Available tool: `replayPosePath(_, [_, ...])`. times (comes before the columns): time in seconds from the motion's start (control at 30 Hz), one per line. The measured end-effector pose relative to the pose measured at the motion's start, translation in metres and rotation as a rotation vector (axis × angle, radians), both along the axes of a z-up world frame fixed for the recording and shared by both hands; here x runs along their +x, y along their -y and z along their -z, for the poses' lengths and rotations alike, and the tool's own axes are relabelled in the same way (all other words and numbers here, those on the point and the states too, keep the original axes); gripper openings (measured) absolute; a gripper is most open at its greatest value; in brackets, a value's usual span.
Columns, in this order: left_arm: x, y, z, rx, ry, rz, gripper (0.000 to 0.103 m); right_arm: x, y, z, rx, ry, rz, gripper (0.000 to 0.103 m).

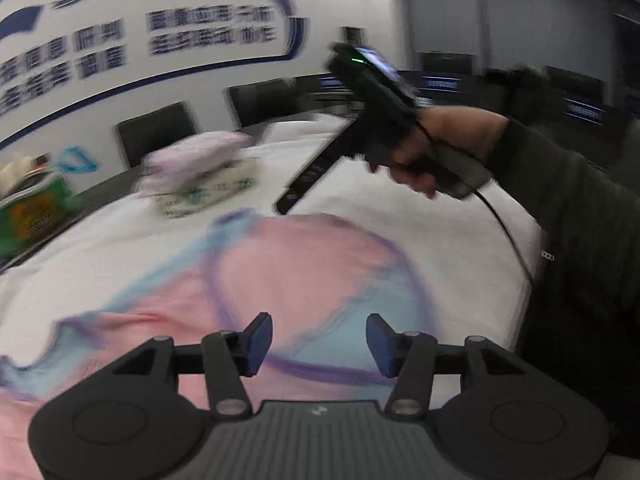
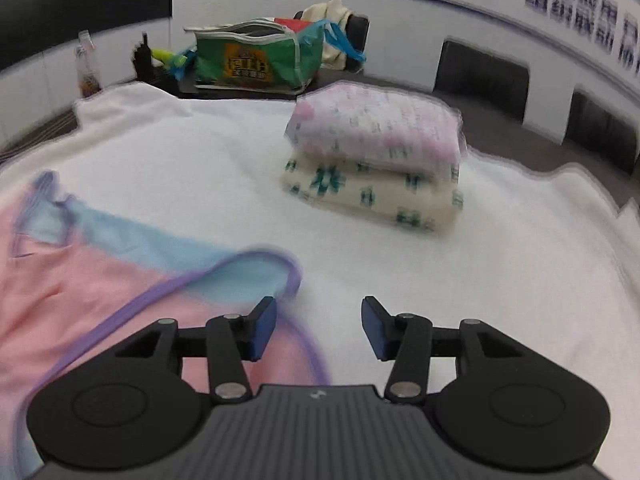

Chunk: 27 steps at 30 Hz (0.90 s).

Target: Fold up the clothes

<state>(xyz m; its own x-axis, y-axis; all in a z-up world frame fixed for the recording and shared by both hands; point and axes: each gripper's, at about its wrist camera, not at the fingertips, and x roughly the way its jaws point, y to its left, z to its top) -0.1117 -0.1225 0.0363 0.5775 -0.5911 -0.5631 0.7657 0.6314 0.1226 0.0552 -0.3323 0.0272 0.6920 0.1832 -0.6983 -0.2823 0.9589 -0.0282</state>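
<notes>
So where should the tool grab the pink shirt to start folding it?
Probably at the purple-trimmed edge of the pink shirt, just ahead of the open right tool. That hem curls up a little off the white towel, so one finger could slip under it. Come in low from the bare towel side, away from the folded stack.

Motion blur smears the wall lettering [image 1: 132,44] in the upper left of the left wrist view; it is illegible. The green bag [image 1: 32,208] is cut off by the left frame edge. The pink garment [image 2: 60,300] runs off the left and bottom edges of the right wrist view. The folded stack [image 2: 372,156] at centre right is blurred; its print is indistinct. The bottle [image 2: 86,66] at upper left is too small to identify.
</notes>
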Motion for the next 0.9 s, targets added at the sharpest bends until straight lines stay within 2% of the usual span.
replayPosePath(0.07, [-0.008, 0.014, 0.01, 0.034, 0.009, 0.03, 0.05, -0.014, 0.018, 0.007, 0.043, -0.049, 0.014, 0.048])
replayPosePath(0.1, [-0.012, 0.021, 0.016, 0.051, 0.013, 0.045, 0.05, -0.018, 0.017, 0.008, 0.033, -0.042, 0.023, 0.046])
replayPosePath(0.17, [-0.016, 0.032, 0.024, 0.086, 0.018, 0.049, 0.046, -0.028, 0.015, 0.009, 0.014, -0.028, 0.042, 0.032])
replayPosePath(0.2, [-0.016, 0.036, 0.027, 0.103, 0.017, 0.038, 0.039, -0.032, 0.014, 0.01, 0.004, -0.021, 0.051, 0.027])
replayPosePath(0.23, [-0.013, 0.038, 0.028, 0.105, -0.001, 0.034, 0.016, -0.037, 0.013, 0.01, -0.006, -0.014, 0.06, 0.019])
replayPosePath(0.27, [-0.01, 0.041, 0.029, 0.107, -0.02, 0.03, 0.001, -0.042, 0.012, 0.011, -0.015, -0.007, 0.07, 0.003])
replayPosePath(0.33, [-0.005, 0.045, 0.026, 0.098, -0.055, 0.009, 0.0, -0.051, 0.01, 0.012, -0.035, 0.007, 0.088, 0.003])
replayPosePath(0.47, [-0.008, 0.045, 0.013, 0.003, -0.072, 0.006, 0.0, -0.059, 0.019, 0.002, -0.115, 0.028, 0.185, 0.004])
replayPosePath(0.53, [-0.011, 0.049, 0.011, -0.017, -0.074, 0.02, 0.0, -0.06, 0.021, 0.002, -0.162, 0.018, 0.236, 0.004])
replayPosePath(0.6, [-0.013, 0.045, 0.01, -0.02, -0.061, -0.013, 0.0, -0.061, 0.023, 0.002, -0.21, 0.009, 0.286, 0.006])
replayPosePath(0.63, [-0.013, 0.044, 0.009, -0.021, -0.055, -0.03, 0.006, -0.061, 0.024, 0.002, -0.233, 0.006, 0.311, 0.011])
replayPosePath(0.67, [-0.014, 0.042, 0.009, -0.023, -0.048, -0.047, 0.015, -0.063, 0.025, 0.0, -0.232, 0.019, 0.326, 0.025])
replayPosePath(0.7, [-0.014, 0.04, 0.008, -0.024, -0.042, -0.064, 0.025, -0.067, 0.027, -0.003, -0.212, 0.033, 0.33, 0.034])
replayPosePath(0.73, [-0.015, 0.038, 0.008, -0.025, -0.035, -0.081, 0.041, -0.071, 0.028, -0.008, -0.184, 0.054, 0.328, 0.041])
replayPosePath(0.8, [-0.016, 0.035, 0.006, -0.028, -0.022, -0.114, 0.045, -0.077, 0.026, -0.021, -0.103, 0.094, 0.289, 0.041])
replayPosePath(0.9, [-0.018, 0.03, 0.004, -0.032, -0.003, -0.165, 0.045, -0.077, 0.012, -0.034, 0.09, 0.084, 0.129, 0.041])
